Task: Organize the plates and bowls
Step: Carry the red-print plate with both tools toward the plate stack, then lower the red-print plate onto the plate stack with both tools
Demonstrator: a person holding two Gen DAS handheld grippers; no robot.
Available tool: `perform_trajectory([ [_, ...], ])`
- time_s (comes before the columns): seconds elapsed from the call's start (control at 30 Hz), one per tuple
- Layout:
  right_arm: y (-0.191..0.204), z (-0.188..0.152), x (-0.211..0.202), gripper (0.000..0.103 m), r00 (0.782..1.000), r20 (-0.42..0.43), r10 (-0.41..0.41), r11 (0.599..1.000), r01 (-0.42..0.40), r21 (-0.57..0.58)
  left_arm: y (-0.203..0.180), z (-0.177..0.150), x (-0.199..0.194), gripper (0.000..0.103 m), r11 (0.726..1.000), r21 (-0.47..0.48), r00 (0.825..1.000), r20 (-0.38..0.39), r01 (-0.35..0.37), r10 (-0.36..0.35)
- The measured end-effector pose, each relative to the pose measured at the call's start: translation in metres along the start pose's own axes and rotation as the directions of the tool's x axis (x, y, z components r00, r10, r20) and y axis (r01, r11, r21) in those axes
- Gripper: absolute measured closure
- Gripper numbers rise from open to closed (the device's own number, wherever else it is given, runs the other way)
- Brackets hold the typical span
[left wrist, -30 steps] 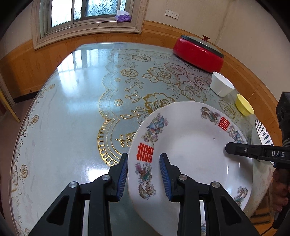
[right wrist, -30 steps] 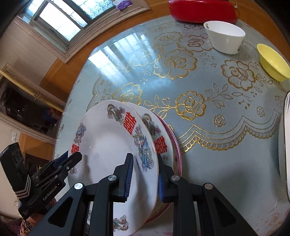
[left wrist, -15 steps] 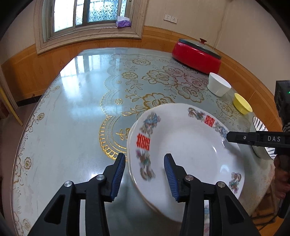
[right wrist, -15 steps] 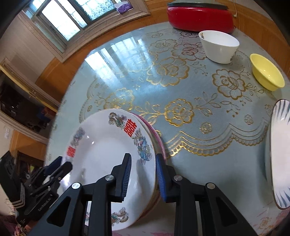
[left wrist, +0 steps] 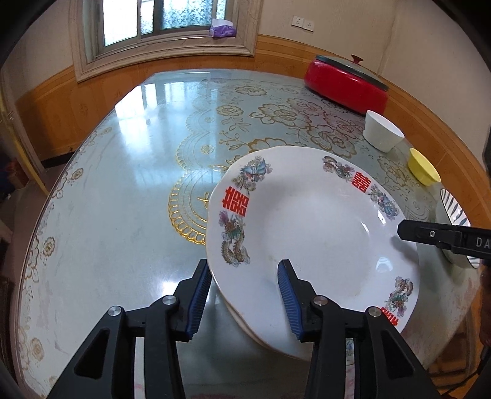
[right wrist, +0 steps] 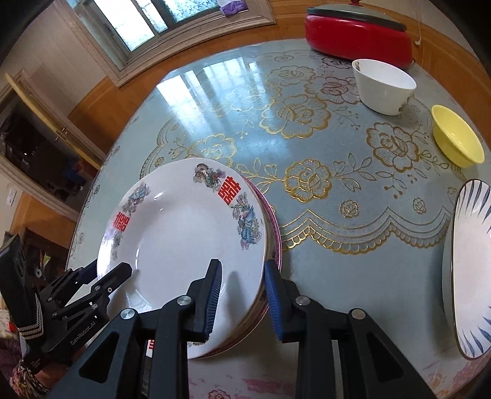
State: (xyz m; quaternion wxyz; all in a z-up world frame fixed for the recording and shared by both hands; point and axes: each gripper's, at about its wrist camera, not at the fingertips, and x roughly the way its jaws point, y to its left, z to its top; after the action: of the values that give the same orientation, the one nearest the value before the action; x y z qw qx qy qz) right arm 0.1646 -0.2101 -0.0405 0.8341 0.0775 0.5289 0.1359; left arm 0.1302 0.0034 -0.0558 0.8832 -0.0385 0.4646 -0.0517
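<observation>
Straddling the top plate point(left wrist: 310, 233) of the stack point(right wrist: 270, 227), both left gripper point(left wrist: 244, 294) and right gripper point(right wrist: 241, 294) gape wide, and careless withdrawal might nudge it askew.

Home dining room: round table point(left wrist: 129, 172) with floral cover, red electric pot point(left wrist: 343, 84), wood-panelled walls, window point(left wrist: 159, 18).

A: How many plates sit under the top plate point(right wrist: 184, 239)?
B: Can't tell; only thin rims show at its right edge, and the stack's near side hides behind the right gripper point(right wrist: 241, 294).
A: The striped plate point(right wrist: 469, 276)?
B: Cut off by the right edge of the frame.
A: In the left view?
B: The stack's lower part is hidden behind the left gripper point(left wrist: 244, 299).
</observation>
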Motion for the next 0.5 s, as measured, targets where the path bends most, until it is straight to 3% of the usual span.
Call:
perform_trajectory([
  [0.3, -0.004, 0.007, 0.006, 0.074, 0.998, -0.058, 0.033, 0.997, -0.037, -0.072, -0.008, -0.006, -0.007, 0.056, 0.994, -0.088, 0.997, 0.017, -0.071, 0.073],
  [0.5, -0.004, 0.004, 0.012, 0.073, 0.996, -0.084, 0.04, 0.995, -0.048, -0.091, -0.016, -0.008, -0.01, 0.051, 0.99, -0.091, 0.994, 0.011, -0.103, 0.105],
])
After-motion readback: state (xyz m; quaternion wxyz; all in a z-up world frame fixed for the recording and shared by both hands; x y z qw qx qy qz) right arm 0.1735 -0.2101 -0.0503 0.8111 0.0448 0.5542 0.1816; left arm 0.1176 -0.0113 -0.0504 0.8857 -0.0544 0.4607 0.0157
